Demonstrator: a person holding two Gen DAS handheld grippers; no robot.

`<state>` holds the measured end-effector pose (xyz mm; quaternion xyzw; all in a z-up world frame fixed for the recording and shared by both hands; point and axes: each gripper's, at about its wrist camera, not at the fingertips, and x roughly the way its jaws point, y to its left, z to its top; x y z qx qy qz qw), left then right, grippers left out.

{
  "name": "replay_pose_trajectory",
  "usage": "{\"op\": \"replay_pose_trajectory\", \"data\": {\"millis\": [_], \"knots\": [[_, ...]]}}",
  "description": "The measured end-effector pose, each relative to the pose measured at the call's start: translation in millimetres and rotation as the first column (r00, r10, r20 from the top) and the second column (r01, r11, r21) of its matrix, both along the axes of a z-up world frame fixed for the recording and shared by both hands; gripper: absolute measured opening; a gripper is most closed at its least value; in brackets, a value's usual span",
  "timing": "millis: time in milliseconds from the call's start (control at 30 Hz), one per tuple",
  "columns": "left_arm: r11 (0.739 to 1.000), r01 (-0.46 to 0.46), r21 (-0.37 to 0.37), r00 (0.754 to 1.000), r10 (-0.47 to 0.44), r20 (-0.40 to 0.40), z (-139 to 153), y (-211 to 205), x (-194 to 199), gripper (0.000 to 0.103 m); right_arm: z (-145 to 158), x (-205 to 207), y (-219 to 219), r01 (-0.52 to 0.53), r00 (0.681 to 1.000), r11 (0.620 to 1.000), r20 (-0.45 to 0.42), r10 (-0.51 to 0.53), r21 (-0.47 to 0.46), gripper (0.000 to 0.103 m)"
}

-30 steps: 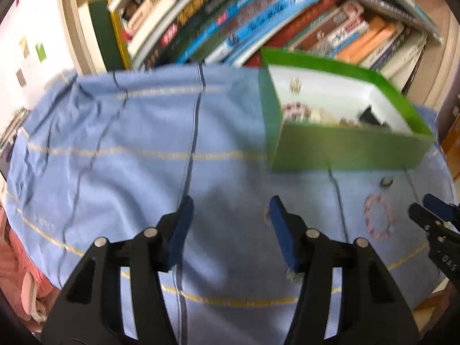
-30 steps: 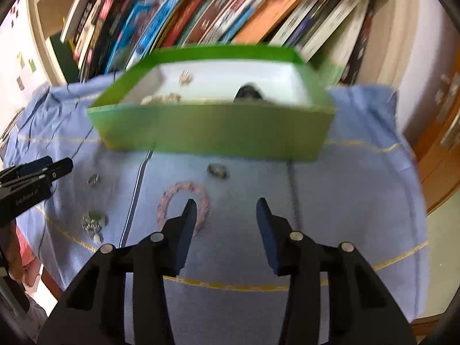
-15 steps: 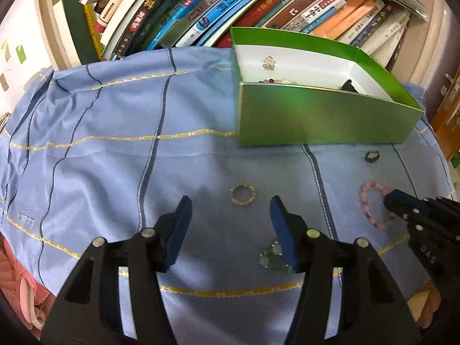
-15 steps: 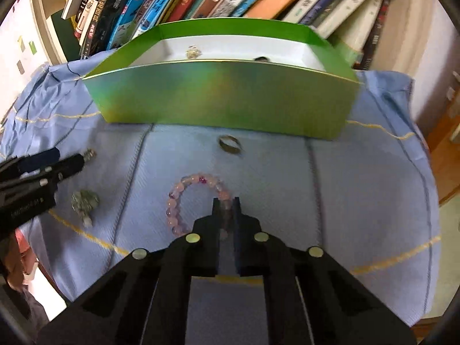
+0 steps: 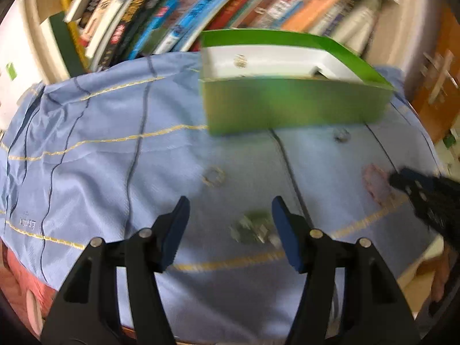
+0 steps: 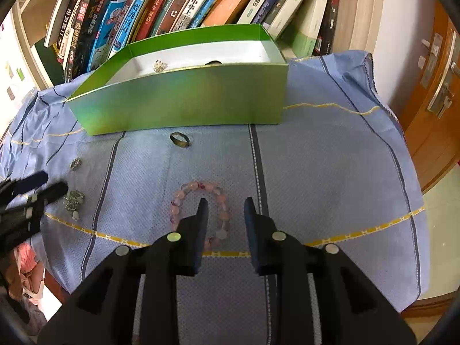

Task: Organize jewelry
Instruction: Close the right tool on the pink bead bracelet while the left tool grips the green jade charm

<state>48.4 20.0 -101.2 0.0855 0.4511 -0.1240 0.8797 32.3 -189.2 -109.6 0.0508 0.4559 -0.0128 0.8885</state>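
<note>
A few pieces lie in your box (image 6: 184,97), but bracelet (image 6: 201,210), ring (image 6: 179,139), brooch (image 6: 73,199) and beaded ring (image 5: 213,176) remain on the cloth (image 6: 330,172); right gripper (image 6: 224,205) jaws opening astride the bracelet, left gripper (image 5: 230,210) jaws apart, empty.

Both cameras sat low and close over the blue cloth (image 6: 330,155), looking down and toward the far bookshelf (image 6: 178,3). The left one looked from farther left. Both saw the green box (image 5: 287,109) and pink bracelet (image 6: 201,210).
</note>
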Motion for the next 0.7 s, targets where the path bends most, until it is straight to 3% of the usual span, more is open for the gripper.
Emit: {"op": "replay_pose_trajectory", "data": {"millis": [33, 333, 533, 600, 700], "knots": [[1.0, 0.02, 0.001, 1.0, -0.02, -0.012, -3, -3, -4, 0.046, -1, 0, 0, 0.001, 1.0, 1.0, -0.002, -0.001, 0.002, 0.026], [0.996, 0.064, -0.063, 0.996, -0.068, -0.066, -17, -15, -2, 0.015, -8, 2, 5, -0.007, 1.0, 1.0, -0.015, 0.007, 0.0, 0.026], [0.995, 0.066, -0.071, 0.996, -0.069, -0.05, -14, -14, 1, 0.013, -8, 3, 11, -0.034, 0.999, 0.999, -0.009, 0.034, -0.007, 0.025], [0.996, 0.054, -0.073, 0.998, -0.057, -0.04, -10, -11, 2, 0.013, -8, 3, 12, -0.047, 0.999, 0.999, -0.01, 0.047, 0.007, 0.008], [0.996, 0.036, -0.078, 0.999, -0.038, -0.018, -2, -5, 2, 0.013, -4, 2, 14, -0.057, 0.998, 0.998, 0.007, 0.057, 0.01, 0.008]]}}
